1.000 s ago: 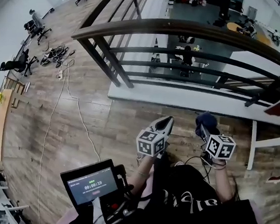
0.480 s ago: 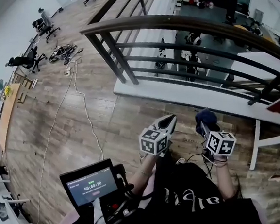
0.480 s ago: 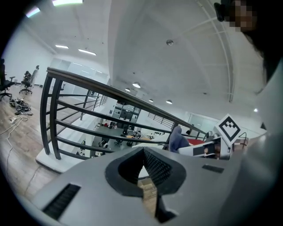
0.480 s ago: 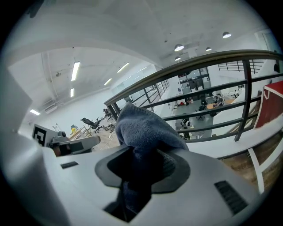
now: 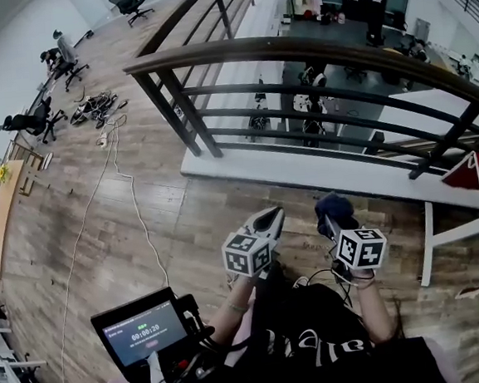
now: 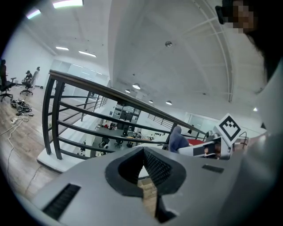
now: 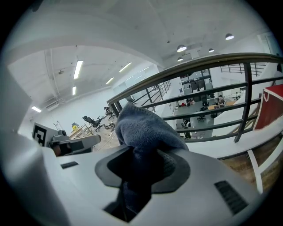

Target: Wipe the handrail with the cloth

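Stood on the wood-plank floor (image 5: 143, 236) of an upper level, facing a dark curved handrail (image 5: 294, 50) over barred railing, with a lower office level visible beyond. Held both forearms bent forward from the torso, wrists about level, so that the two grippers sat side by side, near the body, and aimed toward the far rail with their marker cubes turned upward.

Carried the left gripper (image 5: 268, 218) on the left with its jaws brought together on nothing; saw only a sliver of floor through the slit below the tips in the left gripper view (image 6: 143, 165). Clamped the right gripper (image 5: 328, 214) on a blue-grey cloth (image 5: 335, 206), bunched up and standing out past the jaw tips in the right gripper view (image 7: 141, 128). Had the cloth well short of the handrail and not touching it, just right of the left gripper.

Wore a small screen unit (image 5: 143, 330) at the near left. Noted office chairs (image 5: 29, 121) and tangled cables (image 5: 98, 103) at the far left.
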Demonstrator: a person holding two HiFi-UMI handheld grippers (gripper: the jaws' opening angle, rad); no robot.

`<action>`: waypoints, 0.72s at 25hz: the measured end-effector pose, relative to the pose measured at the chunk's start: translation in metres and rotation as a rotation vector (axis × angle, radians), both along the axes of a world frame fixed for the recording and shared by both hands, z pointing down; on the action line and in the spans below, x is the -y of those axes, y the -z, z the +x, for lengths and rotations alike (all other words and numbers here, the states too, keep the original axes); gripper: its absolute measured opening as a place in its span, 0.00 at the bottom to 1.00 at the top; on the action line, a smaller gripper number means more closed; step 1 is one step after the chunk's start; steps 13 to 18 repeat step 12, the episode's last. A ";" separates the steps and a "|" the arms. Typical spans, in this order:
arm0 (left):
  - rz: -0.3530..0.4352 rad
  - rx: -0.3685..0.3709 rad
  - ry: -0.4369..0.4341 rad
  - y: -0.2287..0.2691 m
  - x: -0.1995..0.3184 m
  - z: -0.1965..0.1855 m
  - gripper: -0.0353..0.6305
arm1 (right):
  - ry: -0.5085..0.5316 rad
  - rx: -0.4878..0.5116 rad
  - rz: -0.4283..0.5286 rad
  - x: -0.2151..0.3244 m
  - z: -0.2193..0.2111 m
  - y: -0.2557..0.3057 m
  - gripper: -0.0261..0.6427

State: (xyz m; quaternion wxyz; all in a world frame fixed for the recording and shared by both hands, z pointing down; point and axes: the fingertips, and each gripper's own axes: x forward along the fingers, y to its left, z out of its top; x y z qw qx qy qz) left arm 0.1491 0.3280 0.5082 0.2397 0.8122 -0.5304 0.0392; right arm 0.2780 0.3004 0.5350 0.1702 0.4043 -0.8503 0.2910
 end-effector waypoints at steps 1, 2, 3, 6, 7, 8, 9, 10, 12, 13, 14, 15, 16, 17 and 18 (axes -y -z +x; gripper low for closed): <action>0.003 0.000 -0.001 0.001 -0.002 0.000 0.06 | 0.000 -0.001 0.002 -0.002 0.000 0.001 0.20; 0.004 -0.001 -0.001 0.002 -0.003 -0.001 0.06 | 0.000 -0.002 0.004 -0.004 -0.001 0.002 0.20; 0.005 -0.002 -0.001 0.002 -0.005 -0.002 0.06 | 0.001 -0.004 0.006 -0.006 -0.002 0.003 0.20; 0.008 -0.006 0.000 0.003 -0.012 -0.002 0.06 | 0.002 -0.007 0.009 -0.015 -0.004 0.004 0.20; 0.009 -0.008 -0.001 0.002 -0.015 -0.001 0.06 | 0.003 -0.008 0.011 -0.017 -0.004 0.004 0.20; 0.010 -0.008 -0.003 0.002 -0.017 0.000 0.06 | 0.003 -0.008 0.013 -0.020 -0.004 0.005 0.20; 0.010 -0.007 -0.004 0.001 -0.019 -0.001 0.06 | 0.004 -0.008 0.016 -0.022 -0.004 0.005 0.20; 0.010 -0.006 -0.006 0.001 -0.022 -0.001 0.06 | 0.005 -0.007 0.018 -0.024 -0.005 0.005 0.20; 0.009 -0.004 -0.011 0.000 -0.026 -0.002 0.06 | 0.003 -0.008 0.022 -0.027 -0.006 0.006 0.20; 0.009 -0.004 -0.011 0.000 -0.026 -0.002 0.06 | 0.003 -0.008 0.022 -0.027 -0.006 0.006 0.20; 0.009 -0.004 -0.011 0.000 -0.026 -0.002 0.06 | 0.003 -0.008 0.022 -0.027 -0.006 0.006 0.20; 0.009 -0.004 -0.011 0.000 -0.026 -0.002 0.06 | 0.003 -0.008 0.022 -0.027 -0.006 0.006 0.20; 0.009 -0.004 -0.011 0.000 -0.026 -0.002 0.06 | 0.003 -0.008 0.022 -0.027 -0.006 0.006 0.20; 0.009 -0.004 -0.011 0.000 -0.026 -0.002 0.06 | 0.003 -0.008 0.022 -0.027 -0.006 0.006 0.20; 0.009 -0.004 -0.011 0.000 -0.026 -0.002 0.06 | 0.003 -0.008 0.022 -0.027 -0.006 0.006 0.20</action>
